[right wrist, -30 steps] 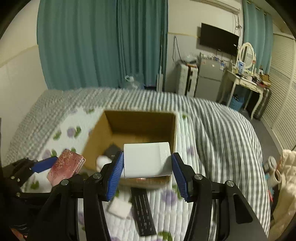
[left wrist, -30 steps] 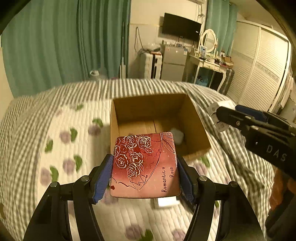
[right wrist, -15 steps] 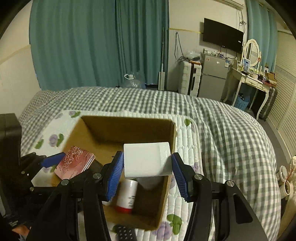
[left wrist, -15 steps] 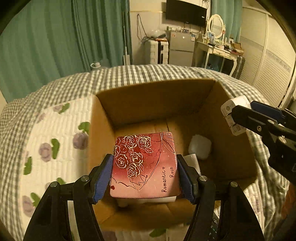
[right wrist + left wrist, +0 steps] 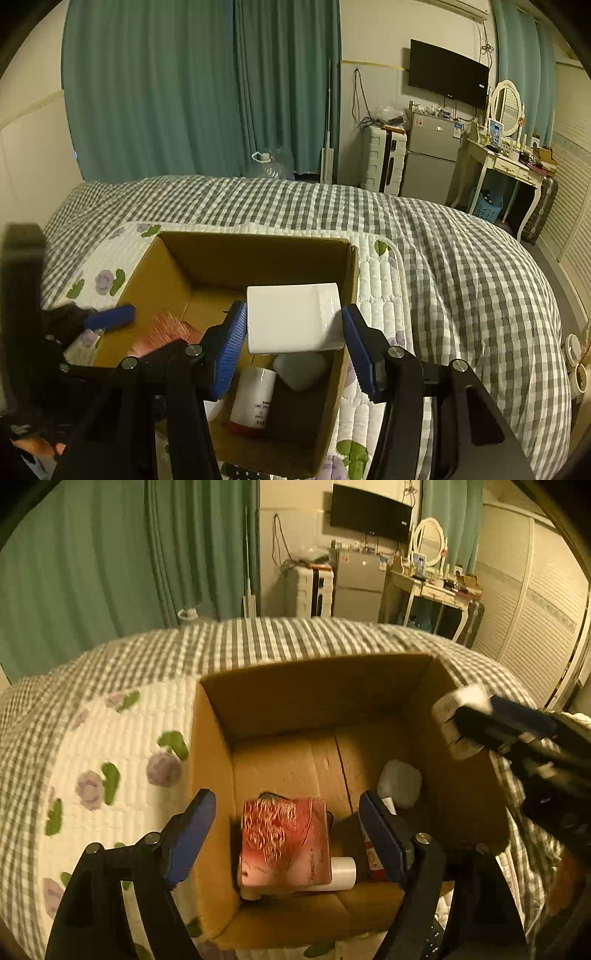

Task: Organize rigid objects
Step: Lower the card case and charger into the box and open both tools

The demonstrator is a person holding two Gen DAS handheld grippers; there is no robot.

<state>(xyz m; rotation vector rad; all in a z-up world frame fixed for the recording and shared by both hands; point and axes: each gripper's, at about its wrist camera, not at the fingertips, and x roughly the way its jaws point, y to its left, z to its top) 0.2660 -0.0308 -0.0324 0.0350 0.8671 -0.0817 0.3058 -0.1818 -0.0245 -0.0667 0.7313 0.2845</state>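
Dropping stuff into the cardboard box (image 5: 465,805) on the bed (image 5: 461,258) is the job here, & both hands are over it.

The left tongs (image 5: 286,836) have just been opening. Their blue pads now stand apart, w/ the red rose tin (image 5: 284,843) between them but not touching either pad. The tin looks blurry & sits lower in the box, on top of a white bottle (image 5: 341,873), so I think it has been let go.

The right tongs (image 5: 293,343) are clamped on the white box (image 5: 293,317). It hangs just above the right end of the cardboard box, w/ its long side going across from pad to pad. So the way to go is straight down. Under it lie a grey pouch thing (image 5: 301,369) & the white bottle w/ a red end (image 5: 253,402), so it would land on those.

The right view shows what is under the white box; the left view can't, it sees that box only from the side (image 5: 460,720), at the box's right wall. The left view shows the gap by the tin's sides; in the right view the tin (image 5: 166,330) is half hidden.
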